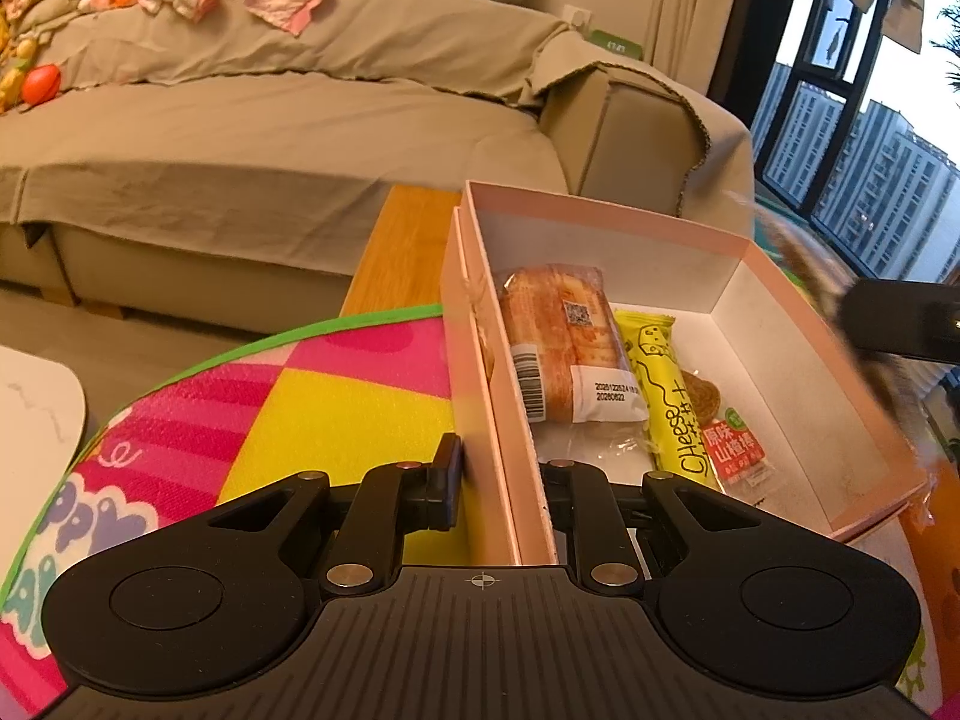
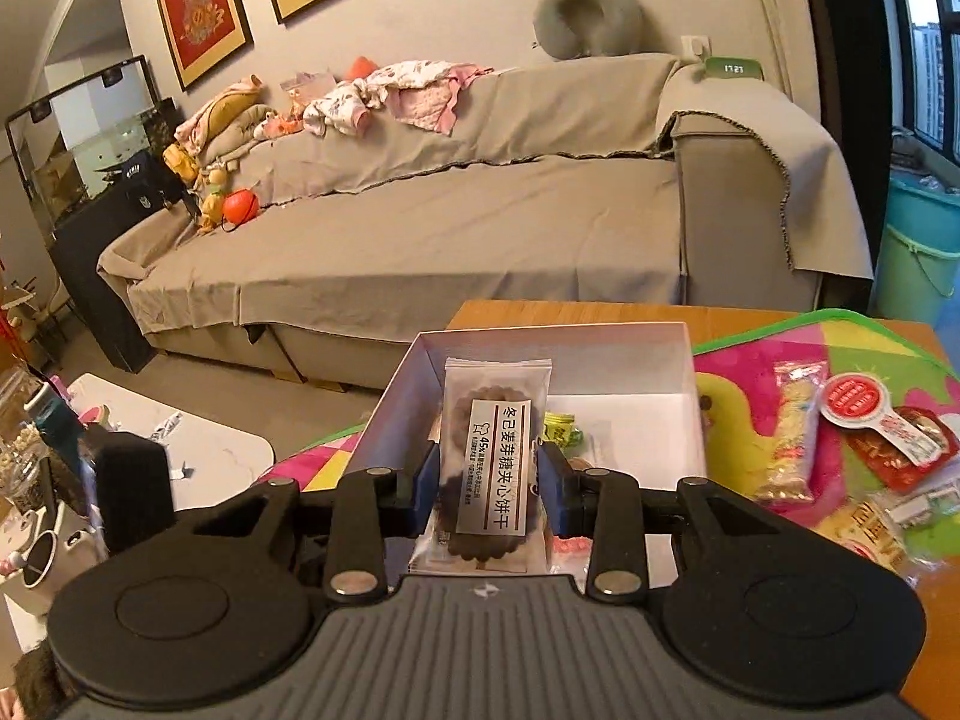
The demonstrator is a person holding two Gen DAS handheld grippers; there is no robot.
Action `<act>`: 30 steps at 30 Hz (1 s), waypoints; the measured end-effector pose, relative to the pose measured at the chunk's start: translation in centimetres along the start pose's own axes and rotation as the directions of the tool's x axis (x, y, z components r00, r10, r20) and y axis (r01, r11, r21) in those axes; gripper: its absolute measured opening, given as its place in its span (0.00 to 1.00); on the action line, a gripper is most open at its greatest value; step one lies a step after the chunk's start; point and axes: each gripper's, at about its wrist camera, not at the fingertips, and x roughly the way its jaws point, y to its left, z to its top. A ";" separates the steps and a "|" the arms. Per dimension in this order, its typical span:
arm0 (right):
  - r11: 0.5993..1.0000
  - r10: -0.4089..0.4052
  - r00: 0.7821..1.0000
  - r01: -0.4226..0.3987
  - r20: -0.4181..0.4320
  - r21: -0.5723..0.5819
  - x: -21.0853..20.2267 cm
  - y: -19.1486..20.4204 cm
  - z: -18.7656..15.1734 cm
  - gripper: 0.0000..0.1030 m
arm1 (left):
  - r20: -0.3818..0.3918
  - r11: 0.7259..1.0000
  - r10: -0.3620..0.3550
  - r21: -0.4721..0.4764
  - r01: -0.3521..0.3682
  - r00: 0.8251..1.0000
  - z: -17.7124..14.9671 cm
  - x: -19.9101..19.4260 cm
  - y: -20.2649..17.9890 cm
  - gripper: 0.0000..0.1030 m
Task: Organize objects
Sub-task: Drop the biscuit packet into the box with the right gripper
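Note:
A pink open box (image 1: 660, 222) stands on a colourful play mat (image 1: 336, 396). Inside lie a bread packet (image 1: 558, 342), a yellow cheese snack (image 1: 660, 396) and a red-labelled packet (image 1: 735, 450). My left gripper (image 1: 504, 480) is shut on the box's near left wall, one finger outside and one inside. My right gripper (image 2: 489, 480) is shut on a clear packet of dark round biscuits (image 2: 489, 456), held upright in front of and above the box (image 2: 684, 372). In the left wrist view the right gripper (image 1: 900, 324) shows blurred at the right edge.
Several loose snack packets (image 2: 792, 432) lie on the mat (image 2: 750, 450) to the right of the box. The mat rests on a wooden table (image 2: 750, 315). A covered sofa (image 2: 450, 228) stands behind, and a white low table (image 2: 198, 450) at the left.

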 end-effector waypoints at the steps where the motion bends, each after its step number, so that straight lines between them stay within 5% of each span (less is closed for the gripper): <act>1: 1.000 -0.005 1.000 0.005 0.002 -0.006 0.4 0.2 0.0 0.34 | 0.000 1.000 -0.003 -0.002 0.003 1.000 0.0 0.0 0.0 0.19; 7: 0.999 0.027 0.999 -0.027 -0.026 0.023 2.3 -0.3 -0.1 0.38 | -0.001 1.000 -0.008 -0.001 0.008 1.000 0.0 0.1 0.1 0.19; 13: 0.999 -0.003 1.000 0.002 0.014 0.044 0.0 -2.2 -0.3 0.41 | -0.002 1.000 -0.008 -0.007 0.008 1.000 0.1 0.1 0.1 0.19; 18: 0.990 -0.129 0.988 0.123 0.089 0.074 -4.3 -6.3 -1.0 0.52 | -0.003 1.000 -0.008 -0.013 0.008 1.000 0.1 0.2 0.1 0.19; 22: 0.955 -0.276 0.954 0.259 0.117 0.145 -7.2 -10.8 -2.1 0.60 | -0.006 1.000 -0.008 -0.025 0.008 1.000 0.1 0.2 0.2 0.19; 26: 0.899 -0.393 0.915 0.361 0.093 0.249 -9.1 -15.5 -3.7 0.68 | -0.010 0.999 -0.002 -0.034 0.002 1.000 0.1 0.3 0.2 0.18; 30: 0.877 -0.415 0.909 0.390 0.033 0.280 -8.5 -17.5 -5.3 0.73 | -0.012 0.999 0.002 -0.036 -0.003 1.000 0.1 0.3 0.1 0.18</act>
